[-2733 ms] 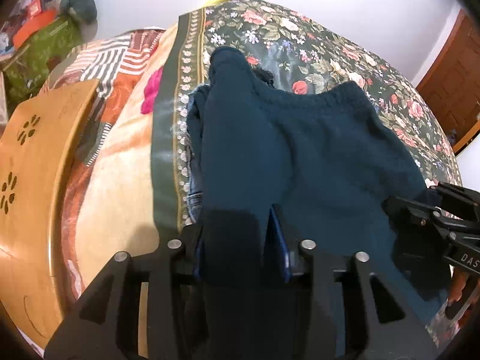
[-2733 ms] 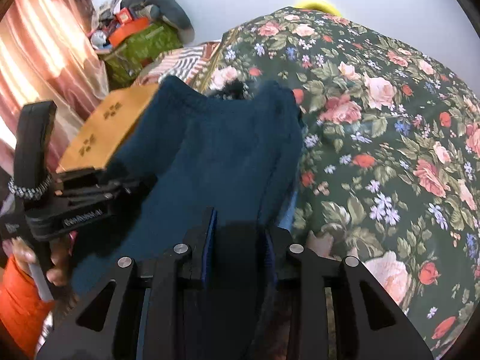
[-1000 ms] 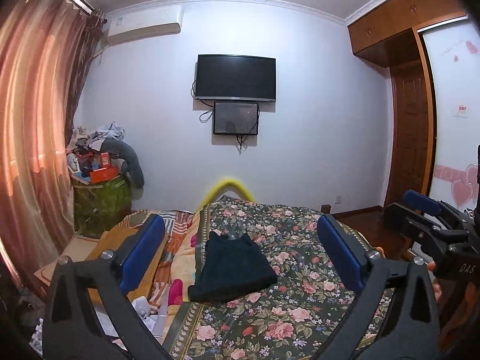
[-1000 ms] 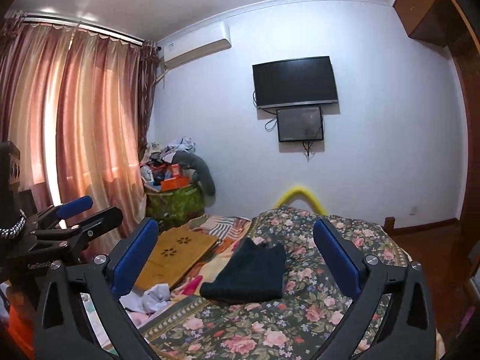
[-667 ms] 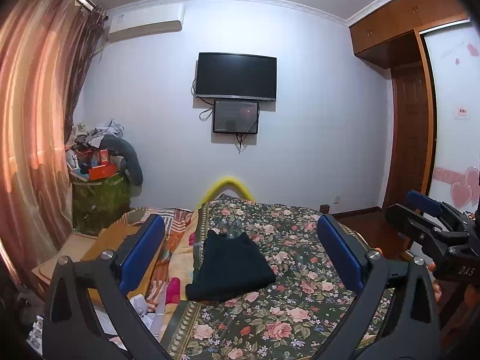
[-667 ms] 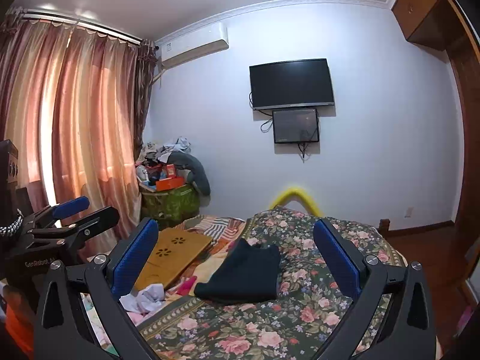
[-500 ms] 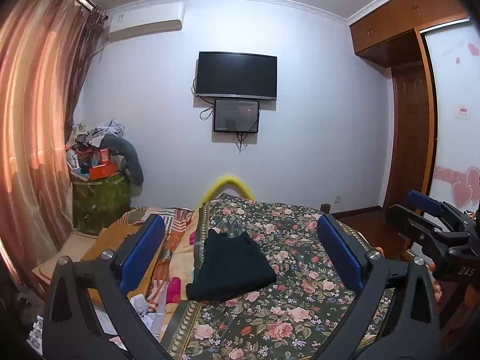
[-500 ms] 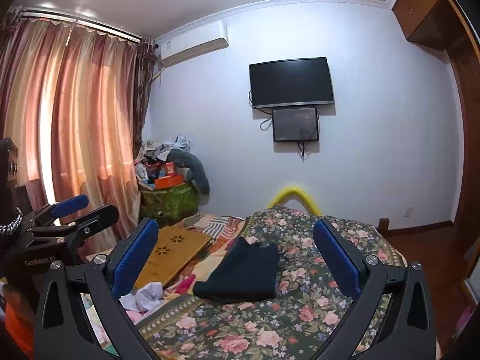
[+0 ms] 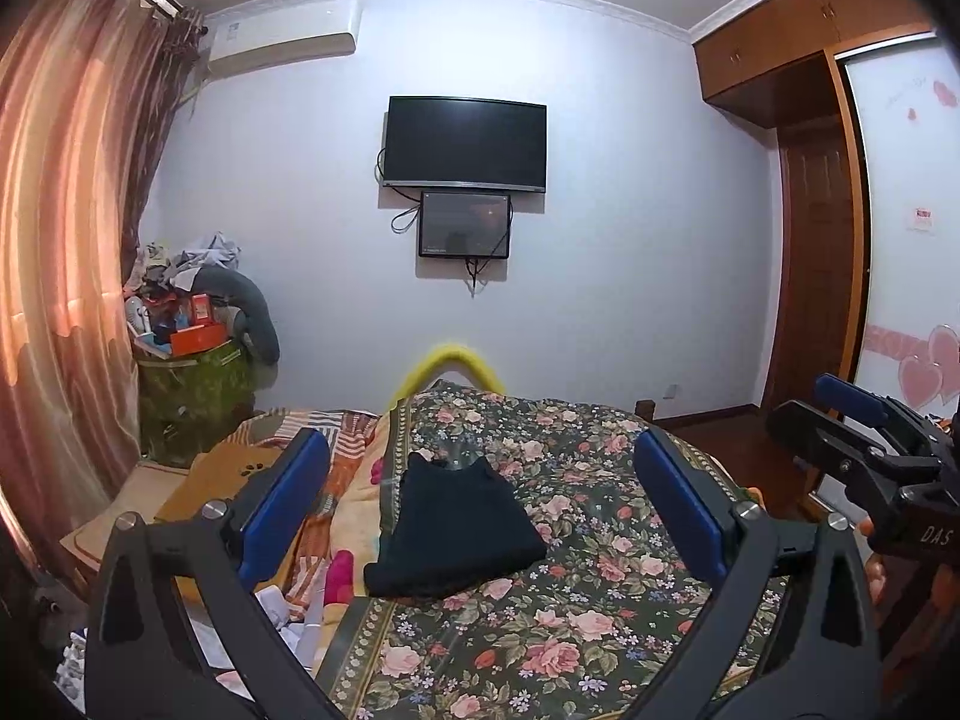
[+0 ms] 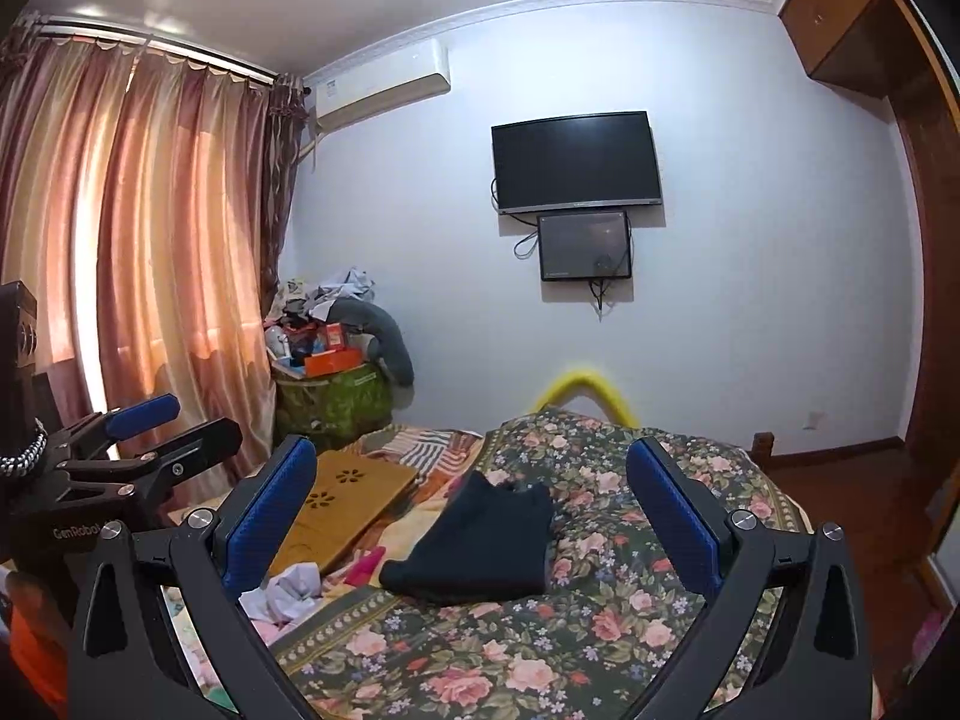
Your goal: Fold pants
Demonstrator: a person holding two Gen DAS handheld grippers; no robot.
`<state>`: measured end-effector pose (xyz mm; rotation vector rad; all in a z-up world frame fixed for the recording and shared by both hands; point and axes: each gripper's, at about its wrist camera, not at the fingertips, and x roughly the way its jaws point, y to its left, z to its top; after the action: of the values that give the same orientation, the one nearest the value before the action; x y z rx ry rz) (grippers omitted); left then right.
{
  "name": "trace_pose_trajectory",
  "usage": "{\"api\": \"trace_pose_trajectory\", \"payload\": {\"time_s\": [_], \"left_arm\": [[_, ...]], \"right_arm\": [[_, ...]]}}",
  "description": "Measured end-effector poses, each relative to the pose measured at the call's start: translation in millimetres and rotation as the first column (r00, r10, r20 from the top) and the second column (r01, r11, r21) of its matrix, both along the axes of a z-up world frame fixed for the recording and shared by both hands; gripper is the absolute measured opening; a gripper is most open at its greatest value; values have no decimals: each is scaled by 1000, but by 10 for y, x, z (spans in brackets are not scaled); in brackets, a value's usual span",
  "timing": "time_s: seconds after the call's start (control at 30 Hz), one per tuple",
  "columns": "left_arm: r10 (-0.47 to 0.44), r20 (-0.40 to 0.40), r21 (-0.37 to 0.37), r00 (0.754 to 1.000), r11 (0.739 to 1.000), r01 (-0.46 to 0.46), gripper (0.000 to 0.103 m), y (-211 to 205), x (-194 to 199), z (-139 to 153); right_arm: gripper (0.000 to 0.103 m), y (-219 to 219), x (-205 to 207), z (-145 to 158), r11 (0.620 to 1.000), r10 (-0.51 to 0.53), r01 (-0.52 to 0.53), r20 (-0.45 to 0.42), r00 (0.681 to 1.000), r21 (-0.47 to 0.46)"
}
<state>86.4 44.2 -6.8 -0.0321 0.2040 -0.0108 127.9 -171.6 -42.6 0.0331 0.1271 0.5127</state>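
Holding Both Grippers Clear of the Folded Pants

We held the left gripper (image 9: pixel 480 507) and the right gripper (image 10: pixel 471 507) with fingers spread wide, grasping nothing. The pants (image 9: pixel 456 531) lay folded in a dark bundle on the floral bedspread (image 9: pixel 600 588), well apart from both tools, near the wooden board (image 10: pixel 342 510).

- The folded dark pants (image 9: pixel 453 531) are lying alone on the floral bedspread (image 9: pixel 606 546), with bare bedspread showing on their right and near sides.
- A light wooden lap desk (image 10: pixel 345 504) and crumpled white cloth (image 10: pixel 288 591) are crowding the bed's left side.
- The left gripper (image 9: pixel 486 516) and right gripper (image 10: pixel 474 519) are hanging wide-jawed, well back from the pants.
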Motion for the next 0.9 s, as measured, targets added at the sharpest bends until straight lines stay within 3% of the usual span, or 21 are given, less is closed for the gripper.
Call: {"api": "trace_pose_trajectory", "payload": {"time_s": [0.9], "left_arm": [[-51, -17, -19, 999, 999, 50, 103, 34, 78, -6]], "right_arm": [[103, 7, 28, 16, 1000, -20, 20, -13, 1000, 13]]}}
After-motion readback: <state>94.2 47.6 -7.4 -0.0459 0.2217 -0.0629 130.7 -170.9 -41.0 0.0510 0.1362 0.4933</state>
